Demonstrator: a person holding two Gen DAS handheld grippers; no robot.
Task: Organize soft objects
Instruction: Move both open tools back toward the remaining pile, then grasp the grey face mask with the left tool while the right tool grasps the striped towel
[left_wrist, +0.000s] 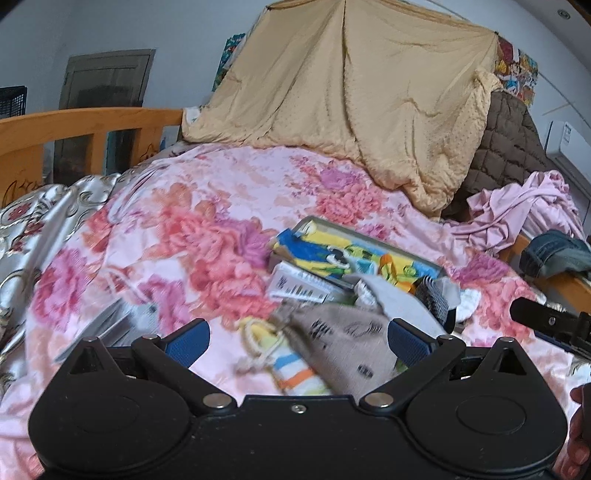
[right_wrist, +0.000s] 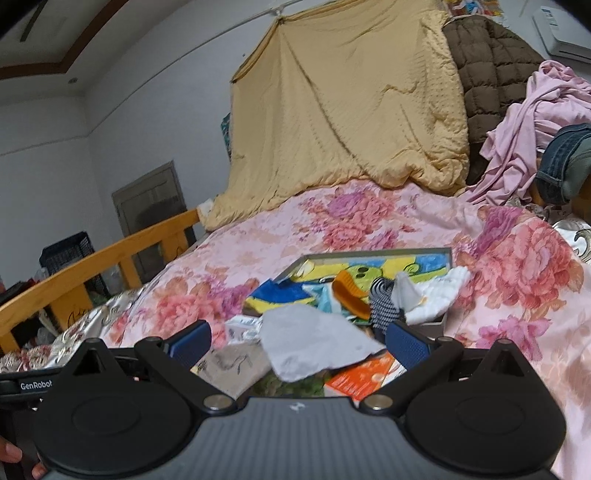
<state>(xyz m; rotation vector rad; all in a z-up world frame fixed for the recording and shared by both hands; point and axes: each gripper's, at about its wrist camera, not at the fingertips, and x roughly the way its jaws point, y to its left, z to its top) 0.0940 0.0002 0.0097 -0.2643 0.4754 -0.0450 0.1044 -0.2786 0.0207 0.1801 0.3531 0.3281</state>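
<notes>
Right now both grippers hang over a bed covered by a pink floral quilt (left_wrist: 192, 206), and both stand spread wide with nothing between the fingers.

From the left wrist view, the left gripper (left_wrist: 297, 338) has its blue-padded fingers (left_wrist: 188, 341) far apart. Under the gap lies a beige sock with dark markings (left_wrist: 343, 339), and beside it to the left a striped sock in white, orange, blue and yellow (left_wrist: 291, 369). Whether the fingers touch either sock cannot be told; the cloth is blurred. Just beyond lies a grey cloth (left_wrist: 399, 299), a white printed box (left_wrist: 299, 286), and a shallow grey tray with a bright cartoon lining (left_wrist: 369, 254). The tip of the right gripper (left_wrist: 546, 319) shows at the right edge of that view.

From the right wrist view, the right gripper (right_wrist: 297, 339) is likewise wide open above a crumpled light grey cloth (right_wrist: 314, 339), which lies across the gap between the blue fingers (right_wrist: 406, 343). An orange packet (right_wrist: 362, 376) lies below it to the right. Farther on, at the near edge of the tray (right_wrist: 369, 254), lie a black-and-white striped sock (right_wrist: 382, 306), an orange piece (right_wrist: 349, 295) and a white garment (right_wrist: 432, 299).

A yellow quilt (right_wrist: 343, 107) hangs at the far end of the bed, with a brown padded jacket (right_wrist: 491, 55) and pink clothing (right_wrist: 532, 122) to its right.
</notes>
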